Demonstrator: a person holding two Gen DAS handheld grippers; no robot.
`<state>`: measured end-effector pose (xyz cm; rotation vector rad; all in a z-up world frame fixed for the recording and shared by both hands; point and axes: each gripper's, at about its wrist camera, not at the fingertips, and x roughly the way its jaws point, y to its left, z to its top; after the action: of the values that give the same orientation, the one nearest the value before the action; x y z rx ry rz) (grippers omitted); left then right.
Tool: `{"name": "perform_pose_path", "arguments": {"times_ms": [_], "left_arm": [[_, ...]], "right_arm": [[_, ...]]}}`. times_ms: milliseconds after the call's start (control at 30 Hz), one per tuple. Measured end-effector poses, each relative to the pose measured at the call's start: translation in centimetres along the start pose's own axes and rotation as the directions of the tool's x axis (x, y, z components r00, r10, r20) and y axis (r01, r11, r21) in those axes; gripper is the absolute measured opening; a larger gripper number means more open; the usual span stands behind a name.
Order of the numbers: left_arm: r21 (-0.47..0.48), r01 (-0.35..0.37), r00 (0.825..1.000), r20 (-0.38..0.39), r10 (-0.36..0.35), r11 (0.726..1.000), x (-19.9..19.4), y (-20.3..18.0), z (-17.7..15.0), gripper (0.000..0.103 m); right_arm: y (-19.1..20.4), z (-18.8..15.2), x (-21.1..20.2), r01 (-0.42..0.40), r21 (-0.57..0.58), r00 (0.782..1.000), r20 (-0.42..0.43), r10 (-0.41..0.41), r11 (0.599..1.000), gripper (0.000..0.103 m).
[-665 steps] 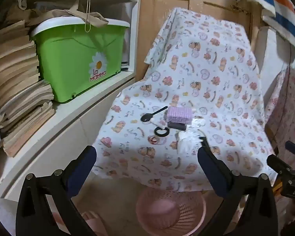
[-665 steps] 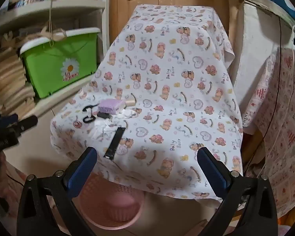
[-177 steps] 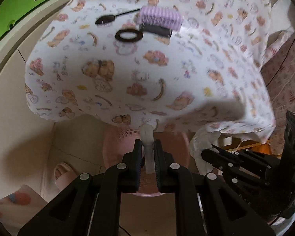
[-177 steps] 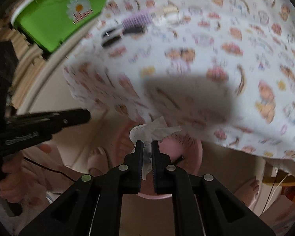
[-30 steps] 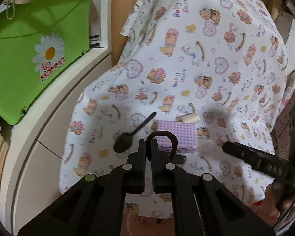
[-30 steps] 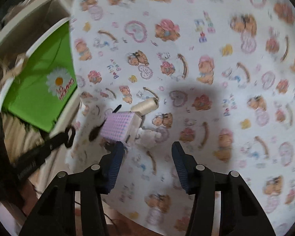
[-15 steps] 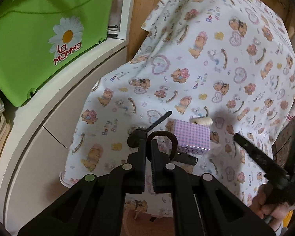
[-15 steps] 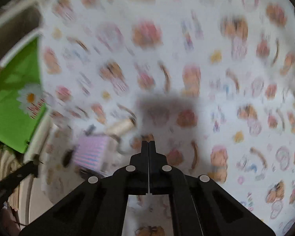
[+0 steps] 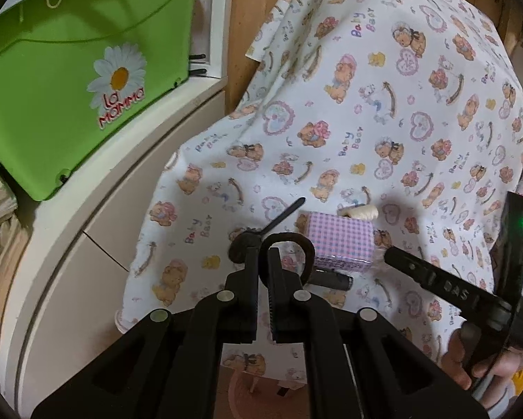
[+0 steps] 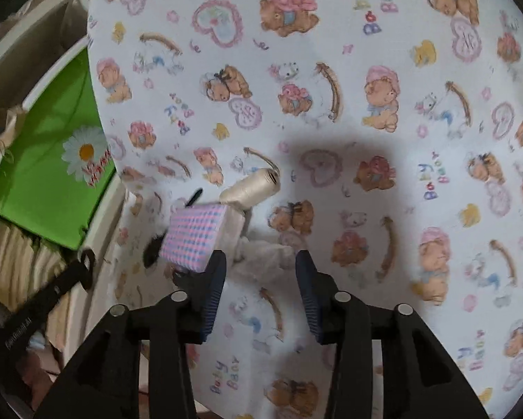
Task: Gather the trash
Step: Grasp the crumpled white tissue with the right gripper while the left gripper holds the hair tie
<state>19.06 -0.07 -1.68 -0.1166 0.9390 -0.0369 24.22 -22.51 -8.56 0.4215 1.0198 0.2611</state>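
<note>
My left gripper [image 9: 263, 256] is shut on a black rubber ring [image 9: 298, 242] and holds it above the near edge of the bear-print tablecloth [image 9: 366, 111]. My right gripper [image 10: 259, 272] is open, its fingers either side of a crumpled white tissue [image 10: 261, 253] lying on the cloth. Next to the tissue are a pink checked box [image 10: 193, 234], a cream thread spool [image 10: 251, 186] and a black spoon [image 10: 153, 251]. The box [image 9: 340, 241], spool [image 9: 360, 212] and spoon [image 9: 251, 235] also show in the left wrist view, with a black cylinder [image 9: 331, 281] below the box.
A green plastic bin [image 9: 73, 80] stands on a white shelf [image 9: 97, 188] at the left, with stacked paper beside it. A pink basket [image 9: 261, 384] sits on the floor under the table's front edge. A wooden door is behind the table.
My right gripper has opened and come down around the white tissue. My left gripper, still holding the ring, has drawn slightly nearer the table edge.
</note>
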Motion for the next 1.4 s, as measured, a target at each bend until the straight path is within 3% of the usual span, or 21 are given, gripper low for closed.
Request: {"name": "perform_pose_path", "arguments": {"times_ms": [67,133,167,200,267,367,500,600,667,767,833,867,900,967,1033,1200,1333,1367,1400], "left_arm": [[0.000,0.002,1.000,-0.007,-0.002,1.000,0.2,0.0,0.0,0.005],[0.008,-0.003,1.000,-0.010,0.003,1.000,0.5,-0.1,0.1,0.005],[0.012,-0.006,1.000,-0.007,0.007,1.000,0.5,-0.1,0.1,0.005],[0.014,-0.011,1.000,-0.004,0.012,1.000,0.5,-0.1,0.2,0.005],[0.016,-0.019,1.000,0.002,0.019,1.000,0.5,0.1,0.3,0.005],[0.002,-0.018,1.000,0.007,0.018,1.000,0.2,0.7,0.3,0.005],[-0.010,0.003,1.000,0.011,-0.003,1.000,-0.1,1.2,0.4,0.005],[-0.003,-0.012,1.000,0.011,0.012,1.000,-0.1,1.2,0.2,0.005],[0.002,-0.012,1.000,0.005,0.012,1.000,0.0,1.1,-0.1,0.005],[0.012,-0.019,1.000,0.001,0.019,1.000,-0.1,0.9,-0.5,0.005],[0.016,-0.016,1.000,0.000,0.016,1.000,-0.3,0.7,-0.7,0.005],[0.017,-0.015,1.000,0.001,0.015,1.000,-0.4,0.7,-0.8,0.005],[0.019,-0.015,1.000,0.003,0.015,1.000,-0.6,0.6,-0.9,0.005],[0.025,-0.014,1.000,0.010,0.014,1.000,-1.0,0.5,-0.9,0.005],[0.029,-0.013,1.000,0.018,0.013,1.000,-1.2,0.4,-0.9,0.005],[0.021,-0.020,1.000,-0.008,0.020,1.000,-0.1,0.4,-0.9,0.005],[0.022,-0.016,1.000,-0.018,0.017,1.000,0.1,0.3,-1.0,0.005],[0.026,-0.017,1.000,-0.016,0.018,1.000,0.0,0.3,-1.1,0.005],[0.029,-0.017,1.000,-0.014,0.017,0.999,-0.1,0.3,-1.0,0.005]], "right_arm": [[-0.2,0.1,0.4,-0.006,0.031,1.000,-0.006,0.007,0.999,0.043],[-0.6,0.3,0.8,0.043,0.070,0.999,-0.020,-0.042,0.997,0.042],[-0.7,0.2,0.5,0.052,0.085,0.999,-0.003,-0.052,0.995,0.034],[-0.6,0.2,0.6,0.043,0.080,0.999,0.004,-0.044,0.996,0.016],[0.1,0.3,0.8,0.060,0.022,0.998,0.001,-0.060,0.998,0.010],[-0.1,0.4,-1.6,0.087,0.057,0.991,0.093,-0.092,0.995,0.009],[0.3,1.0,-6.6,0.084,-0.037,0.970,0.230,-0.073,0.996,0.009],[-0.5,0.9,-7.0,0.031,-0.068,0.988,0.155,-0.020,0.997,0.009],[-0.9,0.2,-6.8,0.086,-0.083,0.988,0.133,-0.075,0.993,0.010],[-0.4,-1.0,-5.6,0.171,-0.202,0.984,0.079,-0.158,0.964,0.010],[-0.1,-1.9,-5.0,0.171,-0.271,0.985,0.026,-0.170,0.947,0.017],[0.0,-2.3,-5.0,0.177,-0.289,0.984,0.021,-0.179,0.941,0.029],[0.0,-2.8,-5.1,0.187,-0.302,0.982,0.031,-0.186,0.935,0.054],[-0.1,-3.4,-5.8,0.208,-0.320,0.978,0.082,-0.192,0.924,0.085],[0.3,-4.1,-5.9,0.242,-0.355,0.969,0.136,-0.206,0.903,0.085],[1.3,-5.3,-3.7,0.316,-0.447,0.949,0.131,-0.288,0.837,0.085],[1.5,-5.9,-2.0,0.342,-0.480,0.939,0.145,-0.312,0.808,0.085],[1.5,-6.0,-1.7,0.338,-0.484,0.940,0.137,-0.311,0.807,0.083],[1.3,-5.9,-1.5,0.330,-0.482,0.943,0.123,-0.310,0.811,0.071]]}}
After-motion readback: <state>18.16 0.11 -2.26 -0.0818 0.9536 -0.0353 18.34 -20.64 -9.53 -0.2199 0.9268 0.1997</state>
